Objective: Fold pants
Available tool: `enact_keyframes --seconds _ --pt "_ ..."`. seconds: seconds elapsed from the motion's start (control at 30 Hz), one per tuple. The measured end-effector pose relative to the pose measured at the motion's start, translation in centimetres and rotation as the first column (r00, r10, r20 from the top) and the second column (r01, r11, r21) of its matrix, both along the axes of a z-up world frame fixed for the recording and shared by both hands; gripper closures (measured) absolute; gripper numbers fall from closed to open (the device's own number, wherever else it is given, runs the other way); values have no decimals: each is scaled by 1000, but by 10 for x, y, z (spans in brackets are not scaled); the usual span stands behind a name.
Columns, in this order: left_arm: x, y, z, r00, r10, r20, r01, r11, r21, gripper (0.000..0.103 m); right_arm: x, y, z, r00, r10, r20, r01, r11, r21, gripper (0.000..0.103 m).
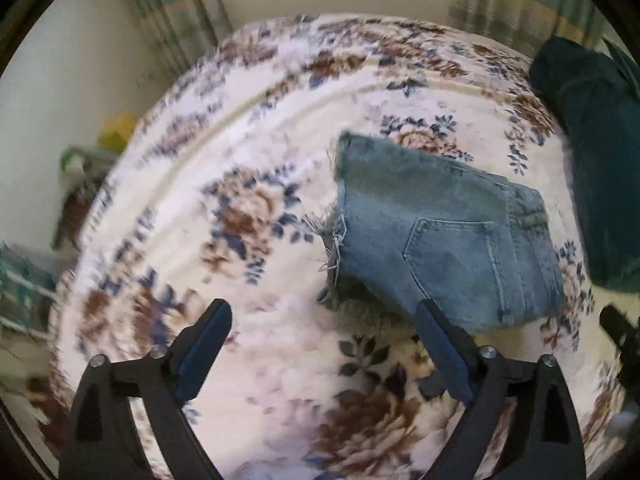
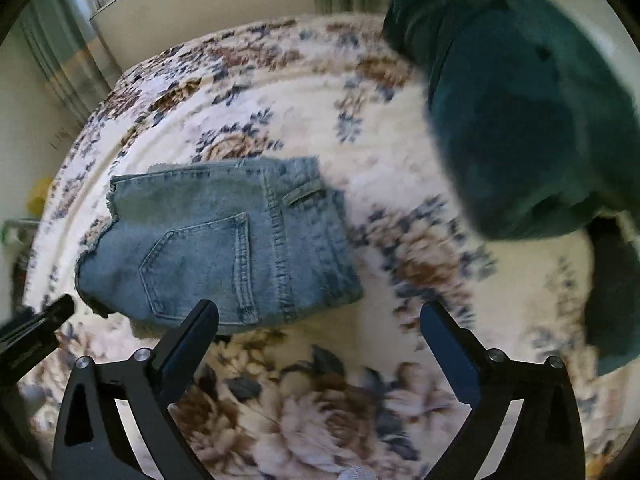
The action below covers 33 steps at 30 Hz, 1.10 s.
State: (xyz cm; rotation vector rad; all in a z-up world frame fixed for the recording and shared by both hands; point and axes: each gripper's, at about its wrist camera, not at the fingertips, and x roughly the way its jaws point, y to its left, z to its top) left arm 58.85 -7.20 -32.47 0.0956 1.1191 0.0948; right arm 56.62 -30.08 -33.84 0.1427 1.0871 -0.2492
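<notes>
The pants – light-blue denim with frayed hems – lie as a compact folded stack on the floral blanket that covers the bed. The stack sits near the middle of the bed, nearer the front edge than the far one, with a back pocket and the waistband facing up. Judged from this layout, the folding is complete or nearly so: the layers are squared on each other and no loose leg trails out.

The left gripper is spread wide and holds nothing. It hangs above bare blanket at the front edge, with its right-hand finger just overlapping the near border of the stack in the left wrist view; contact cannot be confirmed. The right gripper is likewise spread apart and empty, with its left-hand finger in front of the near border of the stack. Both tools stand on the near side of the garment – a posture consistent with a release, since open fingers leave the fabric undisturbed.

A dark green cloth is bunched at the right-hand edge of the bed, well apart from the pants, so it does not interfere with the stack. Curtains hang behind the far edge. Both views are motion-blurred; fine detail of the folds is not readable.
</notes>
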Motion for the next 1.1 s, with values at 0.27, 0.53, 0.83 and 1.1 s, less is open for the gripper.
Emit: enact_keyframes --seconds 0.27,0.53,0.83,1.1 --pt "-68 -7 107 992 -31 119 26 999 37 7 -78 4 112 996 -1 87 2 1000 -5 0" --pt "-168 -9 224 963 -20 269 14 1000 25 7 -191 13 246 968 63 244 -57 998 -35 0" --pt "-279 -3 304 934 2 357 5 1000 -19 7 -324 39 351 914 150 376 -132 989 -73 0" --pt "-345 3 335 920 16 393 -4 999 -32 7 -403 50 395 889 182 421 -160 983 -86 0"
